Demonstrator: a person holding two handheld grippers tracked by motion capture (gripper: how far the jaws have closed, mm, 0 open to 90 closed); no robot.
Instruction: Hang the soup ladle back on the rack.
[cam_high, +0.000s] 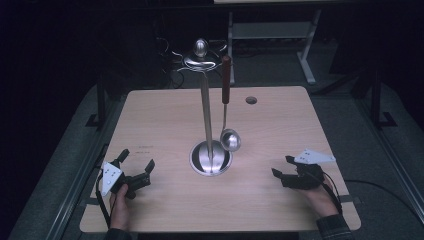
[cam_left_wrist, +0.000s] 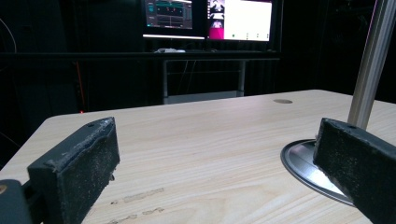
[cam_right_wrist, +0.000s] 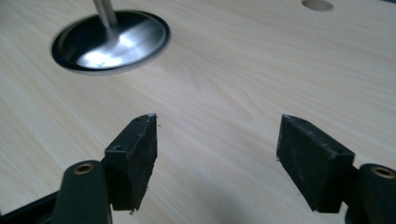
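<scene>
Dark room beyond the bench: two lit monitors (cam_left_wrist: 208, 18) sit on a far desk, and white table legs (cam_high: 305, 45) stand on the grey floor behind. Work surface is a pale wood table (cam_high: 165, 115) with a round cable hole (cam_high: 251, 100) near its far edge. At the table's middle stands a steel utensil stand (cam_high: 206, 115), a round base, an upright pole and hook arms at the top. A ladle (cam_high: 228, 107) with a dark red handle hangs from the hook on the stand's right side, bowl just above the base and close to the pole; whether bowl and pole touch, I cannot tell. Left gripper (cam_high: 136, 167) rests low at the near left edge, jaws spread wide with nothing between them; its own view looks across bare wood at the stand's base. Right gripper (cam_high: 281, 166) sits at the near right, well apart from the stand, jaws also spread wide over bare wood and holding nothing. Judgement: the ladle is hung and both hands are clear, so the step in hand reads as bringing the grippers to rest. To do it well: keep both sets of tongs wide, keep the right hand low and away from the ladle bowl so it does not swing, avoid brushing the base, and let the cables (cam_high: 370, 186) trail off the near edge rather than across the stand.
</scene>
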